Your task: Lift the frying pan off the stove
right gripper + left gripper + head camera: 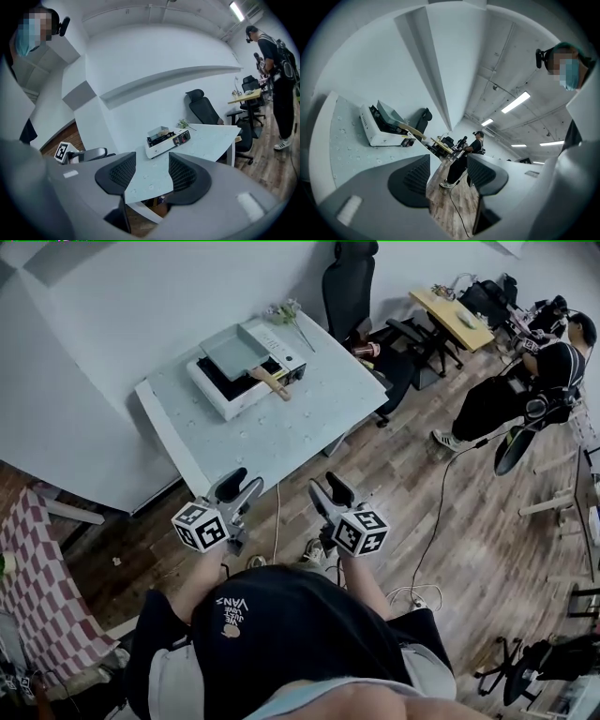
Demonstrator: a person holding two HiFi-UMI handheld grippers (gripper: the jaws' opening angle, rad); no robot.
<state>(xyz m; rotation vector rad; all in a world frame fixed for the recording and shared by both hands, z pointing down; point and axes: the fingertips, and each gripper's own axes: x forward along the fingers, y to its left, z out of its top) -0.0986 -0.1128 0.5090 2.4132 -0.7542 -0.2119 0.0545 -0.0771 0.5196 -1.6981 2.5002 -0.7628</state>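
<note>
Frying pan (234, 351) w/ wooden handle sits on the white stove (221, 397) at the far side of the table (281, 432). Left gripper (241, 485) & right gripper (328, 487) are held side by side in front of the person, short of the table. Both have jaws apart w/ nothing btwn them.
</note>
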